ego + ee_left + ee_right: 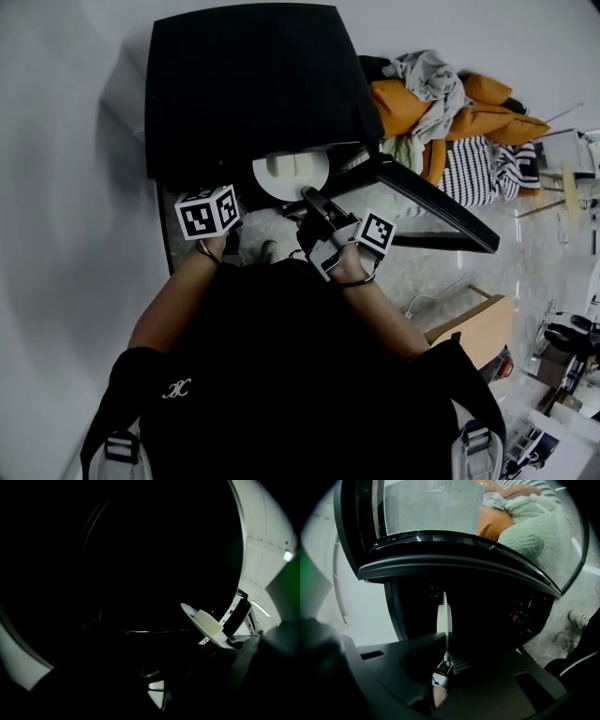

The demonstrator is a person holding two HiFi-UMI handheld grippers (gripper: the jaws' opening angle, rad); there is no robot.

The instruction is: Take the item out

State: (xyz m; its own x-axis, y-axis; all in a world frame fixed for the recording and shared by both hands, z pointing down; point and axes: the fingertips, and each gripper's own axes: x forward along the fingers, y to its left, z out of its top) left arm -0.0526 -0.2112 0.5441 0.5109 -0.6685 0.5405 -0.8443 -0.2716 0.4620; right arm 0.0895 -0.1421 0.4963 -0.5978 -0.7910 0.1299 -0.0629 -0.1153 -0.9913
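glossy black appliance door (pixel 441 211); smooth white plate (pixel 291 173); knitted cloth pile (pixel 450 103)

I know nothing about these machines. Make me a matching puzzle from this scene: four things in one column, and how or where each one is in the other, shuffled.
Things:
1 white plate
2 left gripper
3 black door
4 orange garment

States:
A swung open
B on the clothes pile
C clamped by its rim in the right gripper
D jaws shut

Pairs: 1-C; 2-D; 3-A; 4-B
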